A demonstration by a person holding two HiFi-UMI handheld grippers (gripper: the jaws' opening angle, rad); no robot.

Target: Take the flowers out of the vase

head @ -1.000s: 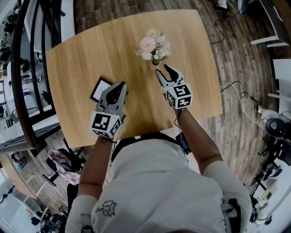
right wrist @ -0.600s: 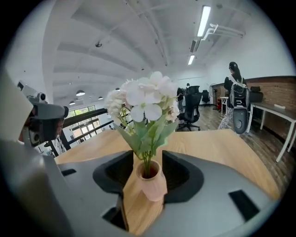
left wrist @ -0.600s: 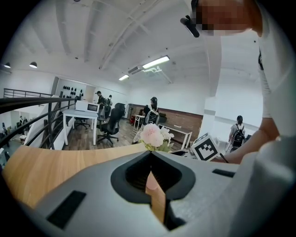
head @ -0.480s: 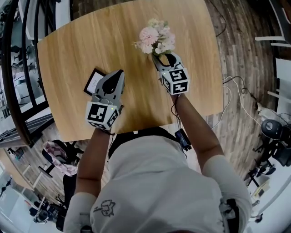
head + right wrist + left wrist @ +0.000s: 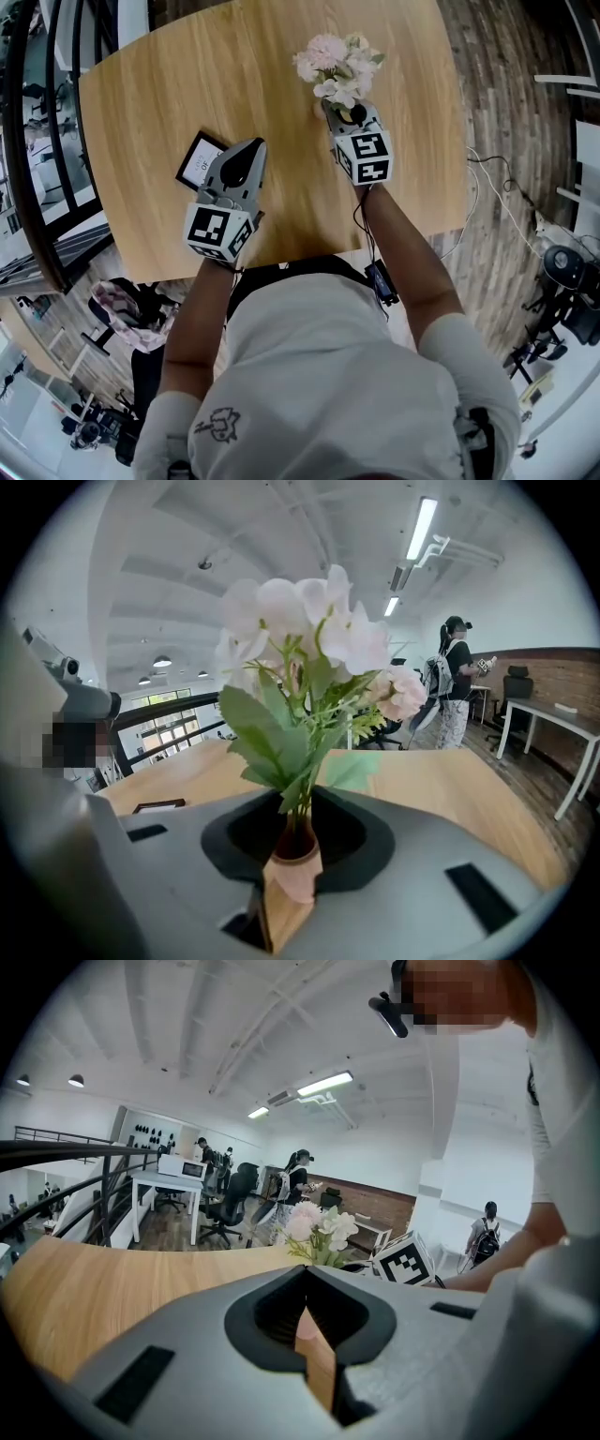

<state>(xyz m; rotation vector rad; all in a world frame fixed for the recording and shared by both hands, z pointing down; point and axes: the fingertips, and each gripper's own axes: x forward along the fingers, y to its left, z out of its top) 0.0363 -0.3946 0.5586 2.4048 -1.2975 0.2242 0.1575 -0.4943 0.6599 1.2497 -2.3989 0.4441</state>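
Observation:
A bunch of pale pink and white flowers (image 5: pixel 337 66) stands in a small tan vase (image 5: pixel 295 860) at the table's far side. My right gripper (image 5: pixel 343 114) reaches the vase from the near side. Its jaws are closing, and the vase's neck sits snug in the hollow between them, under the green leaves (image 5: pixel 281 742). The vase is mostly hidden in the head view. My left gripper (image 5: pixel 246 152) hovers over the table to the left, apart from the vase, jaws together and nothing between them. The flowers (image 5: pixel 317 1227) show ahead in its own view.
A small black-framed picture (image 5: pixel 199 159) lies on the wooden table (image 5: pixel 141 103) just left of my left gripper. Railings run past the table's left edge, and cables lie on the plank floor (image 5: pixel 497 187) to the right.
My right gripper has moved forward to the vase, and its wide-open jaws have closed in around the vase's neck. The left gripper has stayed about where it was.

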